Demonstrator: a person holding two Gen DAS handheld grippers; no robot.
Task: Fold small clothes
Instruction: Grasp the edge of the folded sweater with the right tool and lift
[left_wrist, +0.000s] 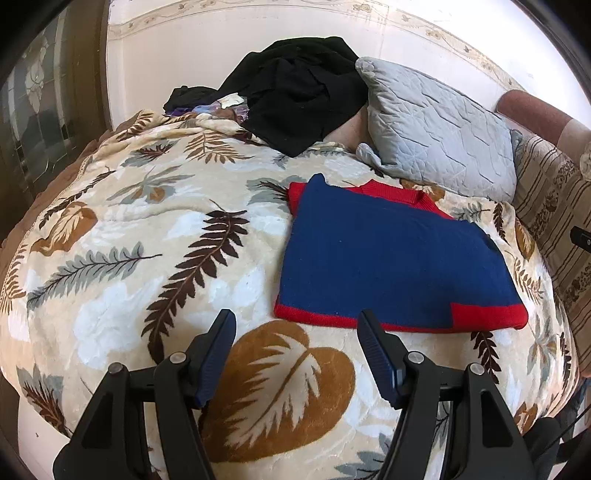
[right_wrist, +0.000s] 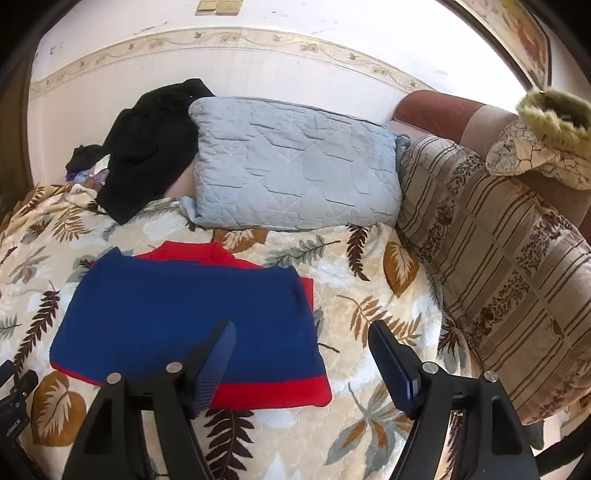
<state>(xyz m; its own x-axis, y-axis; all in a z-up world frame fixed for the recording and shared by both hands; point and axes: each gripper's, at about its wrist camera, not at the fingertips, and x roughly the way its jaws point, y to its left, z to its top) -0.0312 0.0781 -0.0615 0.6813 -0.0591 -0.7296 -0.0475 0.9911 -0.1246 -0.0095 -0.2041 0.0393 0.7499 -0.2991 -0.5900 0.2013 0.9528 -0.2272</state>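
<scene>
My left gripper (left_wrist: 297, 325) hangs over the leaf-print blanket (left_wrist: 155, 229) on the bed, its fingers (left_wrist: 218, 350) spread wide with nothing between them but a big tan leaf in the pattern. My right gripper (right_wrist: 303, 332) is likewise wide apart and empty; its left finger (right_wrist: 216, 363) sits in front of the sweater's lower hem, while the other is over bare blanket (right_wrist: 369, 291). The small sweater (left_wrist: 388, 258), blue with red trim, lies folded into a flat rectangle on the blanket, just beyond and to the right of my left gripper, with the red collar showing at the far edge and the red band along the near edge. In the right wrist view the same sweater (right_wrist: 184, 314) is low and left of centre, directly ahead of that gripper, and neither pair of fingers is pressing on it. Beyond the sweater a grey quilted pillow (right_wrist: 295, 166) leans against the wall, and to its left a heap of black clothing (right_wrist: 147, 147) spills onto the blanket, with a few smaller purple and pale pieces (left_wrist: 221, 105) beside it. Right of the pillow sits a brown striped cushion (right_wrist: 498, 266), and above it a cream garment with a furry green edge (right_wrist: 546, 125) is draped on the sofa back.
</scene>
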